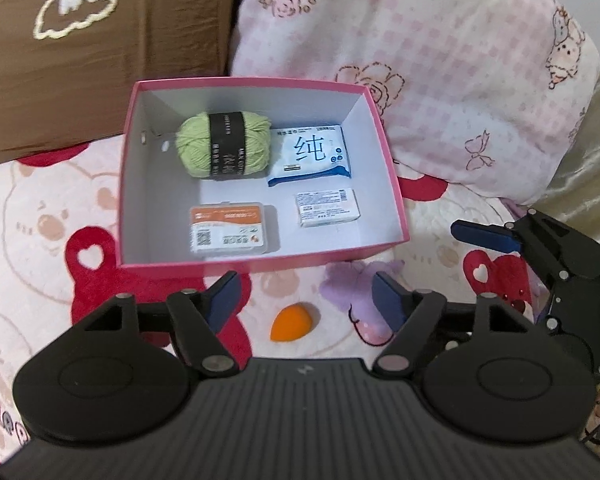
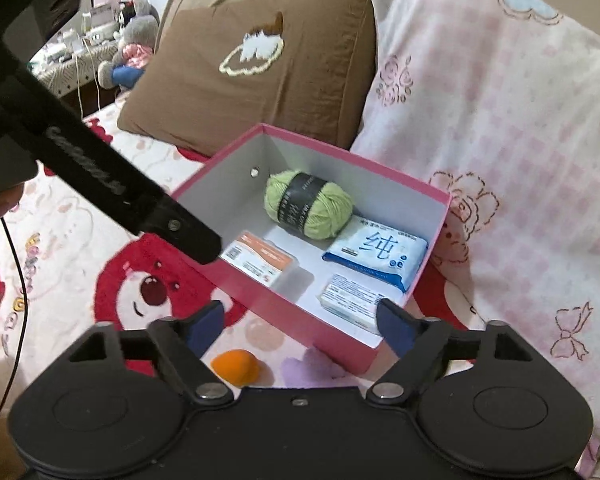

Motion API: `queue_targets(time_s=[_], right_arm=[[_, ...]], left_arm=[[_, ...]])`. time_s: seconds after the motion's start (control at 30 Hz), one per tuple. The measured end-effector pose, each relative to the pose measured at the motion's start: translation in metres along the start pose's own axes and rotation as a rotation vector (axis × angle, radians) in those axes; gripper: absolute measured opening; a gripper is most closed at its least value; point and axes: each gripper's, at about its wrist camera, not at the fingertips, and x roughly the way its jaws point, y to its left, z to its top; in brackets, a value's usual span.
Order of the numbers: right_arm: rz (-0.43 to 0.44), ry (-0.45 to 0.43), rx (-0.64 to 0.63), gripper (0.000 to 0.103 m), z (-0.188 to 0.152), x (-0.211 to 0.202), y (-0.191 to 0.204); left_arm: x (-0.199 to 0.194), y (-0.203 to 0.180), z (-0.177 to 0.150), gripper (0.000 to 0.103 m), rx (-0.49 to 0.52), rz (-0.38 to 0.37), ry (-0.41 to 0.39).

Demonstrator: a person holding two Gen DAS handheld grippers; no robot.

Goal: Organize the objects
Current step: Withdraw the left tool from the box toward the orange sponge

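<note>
1. Both claws hang spread over the bed, nothing between their blue pads; the left claw (image 1: 306,300) and the right claw (image 2: 300,322) each stand empty.
2. Just below the left claw's gap an orange sponge (image 1: 294,322) lies on the bear-print blanket (image 1: 52,216), outside the box and close to its near wall. From the right wrist view the same sponge (image 2: 236,364) sits just inside that claw's left pad.
3. Beyond both claws stands a pink box (image 1: 392,184) with a white inside, open at the top.
4. In the box, farthest from the left claw, a green yarn ball (image 1: 224,146) with a black band lies beside a blue-and-white tissue pack (image 1: 310,154), the two close together.
5. Nearer the left claw lie a clear case with an orange label (image 1: 230,230) and a small white carton (image 1: 328,208), apart from each other.
6. Right of the left claw, one blue pad of the right claw (image 1: 486,234) shows.
7. Behind the box a brown pillow (image 1: 100,48) and a pink checked pillow (image 1: 440,80) lean side by side.
</note>
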Motion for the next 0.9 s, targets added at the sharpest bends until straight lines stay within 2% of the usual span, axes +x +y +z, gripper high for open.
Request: queue_targets(time_s=[0.07,0.13,0.33,0.53,0.67,0.77,0.9], right_arm=[[0.006,-0.005,0.003,0.088,0.0,-0.006,0.004],[0.005,-0.009,0.0,0.088,0.0,-0.011,0.009],[0.01,-0.026,-0.024,0.088,-0.003,-0.027,0.025],[0.022,-0.045,-0.046,0.088,-0.011,-0.037,0.039],[0.012,-0.039,-0.071,0.088,-0.017,-0.038,0.049],[-0.005,-0.03,-0.103,0.088,-0.02,-0.037,0.056],[-0.011,-0.028,-0.123,0.088,-0.022,-0.039,0.061]], left_arm=[[-0.007,0.004,-0.005,0.077,-0.002,-0.004,-0.002],[-0.012,0.007,-0.01,0.085,-0.005,-0.008,-0.019],[-0.013,0.018,-0.026,0.092,-0.021,0.027,-0.003],[-0.009,0.024,-0.042,0.095,-0.024,0.093,0.001],[-0.004,0.028,-0.05,0.095,-0.013,0.068,0.043],[-0.003,0.027,-0.057,0.095,0.011,0.074,0.043],[-0.003,0.032,-0.065,0.095,-0.013,0.059,0.038]])
